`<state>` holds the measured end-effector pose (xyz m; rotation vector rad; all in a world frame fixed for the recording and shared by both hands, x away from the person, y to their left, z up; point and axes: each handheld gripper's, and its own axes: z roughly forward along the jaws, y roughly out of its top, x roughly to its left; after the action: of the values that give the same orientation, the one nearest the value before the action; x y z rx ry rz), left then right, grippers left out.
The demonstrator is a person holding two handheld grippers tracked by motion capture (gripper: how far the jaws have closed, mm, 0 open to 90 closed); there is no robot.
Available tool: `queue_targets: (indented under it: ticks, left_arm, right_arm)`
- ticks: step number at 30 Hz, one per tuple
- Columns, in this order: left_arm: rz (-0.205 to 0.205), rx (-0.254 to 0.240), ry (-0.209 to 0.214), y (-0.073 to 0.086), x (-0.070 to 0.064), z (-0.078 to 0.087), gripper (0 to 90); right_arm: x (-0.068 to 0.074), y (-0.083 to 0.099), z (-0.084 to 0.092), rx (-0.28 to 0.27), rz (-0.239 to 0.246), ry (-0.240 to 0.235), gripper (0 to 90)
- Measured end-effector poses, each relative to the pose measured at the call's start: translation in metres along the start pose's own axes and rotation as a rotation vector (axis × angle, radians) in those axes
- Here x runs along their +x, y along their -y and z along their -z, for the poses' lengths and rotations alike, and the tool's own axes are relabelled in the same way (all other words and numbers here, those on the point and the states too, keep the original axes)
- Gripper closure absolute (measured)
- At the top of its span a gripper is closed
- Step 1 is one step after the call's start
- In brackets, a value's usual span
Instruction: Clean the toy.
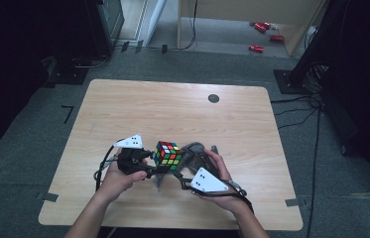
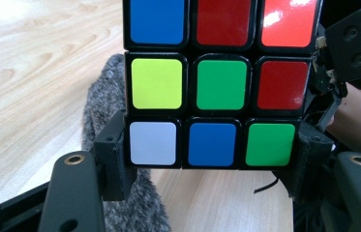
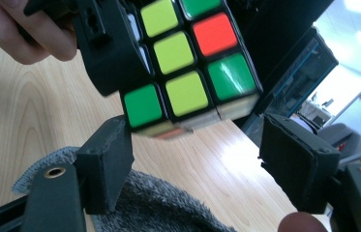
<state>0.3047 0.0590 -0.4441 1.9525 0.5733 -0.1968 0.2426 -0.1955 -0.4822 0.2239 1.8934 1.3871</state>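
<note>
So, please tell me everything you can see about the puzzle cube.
The puzzle cube is a scrambled three-by-three, glossy plastic with black edges and blue, red, green, yellow and white stickers. It is held above the wooden table, over a grey fuzzy cloth. The left hand-held gripper clamps its bottom row. The right hand-held gripper stands open just below it.

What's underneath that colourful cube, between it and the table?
A grey fuzzy cloth lies on the table below the cube, seen in both gripper views. The left gripper holds the cube clear above it.
</note>
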Motion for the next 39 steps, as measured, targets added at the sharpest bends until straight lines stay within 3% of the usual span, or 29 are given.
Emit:
queue_targets:
  ticks: [13,17,21,25,31,36,39]
  left_arm:
    - [0.116,0.066,0.086,0.001,0.007,-0.010,35.3]
    - [0.161,0.062,0.117,0.003,0.010,-0.012,35.3]
    - [0.175,0.069,0.127,0.004,0.011,-0.014,35.1]
    - [0.151,0.052,0.111,0.004,0.010,-0.014,34.1]
    - [0.069,0.025,0.082,0.003,0.004,-0.012,28.6]
    - [-0.022,-0.016,0.044,0.002,-0.002,-0.008,25.2]
    - [-0.038,-0.044,0.038,0.001,-0.003,-0.006,24.8]
  right_arm:
    - [0.005,0.001,-0.003,-0.013,0.059,-0.008,29.6]
    - [0.007,0.002,-0.004,-0.011,0.078,-0.006,31.2]
    - [0.007,0.002,-0.003,-0.005,0.093,-0.014,33.1]
    - [0.005,0.002,-0.002,0.002,0.055,-0.032,34.6]
    - [-0.001,0.003,0.000,0.011,-0.018,-0.047,34.7]
    - [-0.008,0.004,0.002,0.004,-0.083,-0.046,34.7]
    - [-0.012,0.005,0.004,0.000,-0.119,-0.045,34.8]
